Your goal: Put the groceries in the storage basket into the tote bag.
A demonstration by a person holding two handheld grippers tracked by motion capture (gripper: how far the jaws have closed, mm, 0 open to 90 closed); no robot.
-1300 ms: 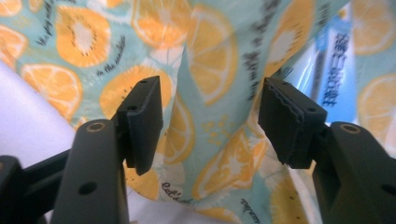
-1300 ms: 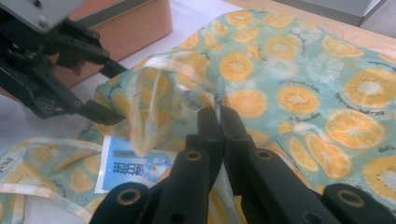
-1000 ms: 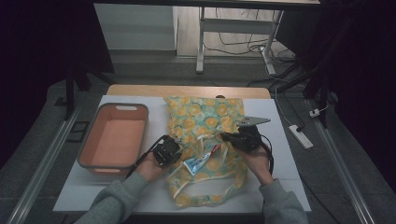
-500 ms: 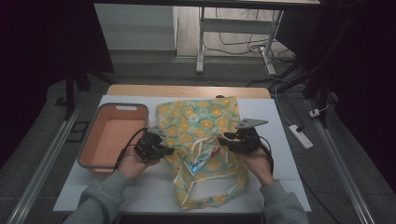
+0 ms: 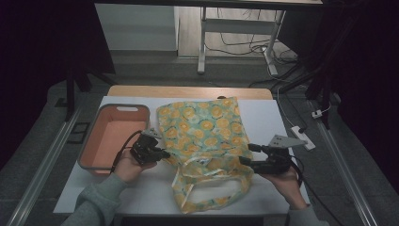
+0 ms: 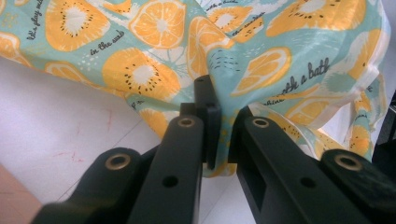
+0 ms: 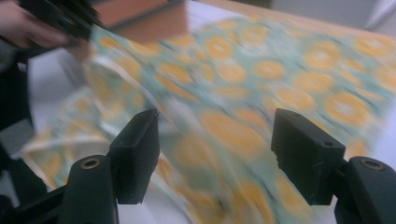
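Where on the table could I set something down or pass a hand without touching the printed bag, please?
Free patches: the white table between the bag and the right edge, the near-left corner below the orange bin, and the inside of that bin. It is crowded at the near middle, where the left gripper pinches the bag's edge and the right gripper stands open beside the handles.

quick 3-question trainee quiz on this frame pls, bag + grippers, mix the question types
1. True or false: the left gripper is clamped on the edge of the fruit-print bag.
2. The right gripper is: A) shut on a bag handle, B) open, with nothing gripped, C) resting in the bin.
3. What sits on the table to the left of the bag in the high view?

Key:
1. True: its jaws pinch the fabric.
2. B: its jaws have just been opening and stand wide at the bag's right edge.
3. The orange bin, with nothing seen inside it.
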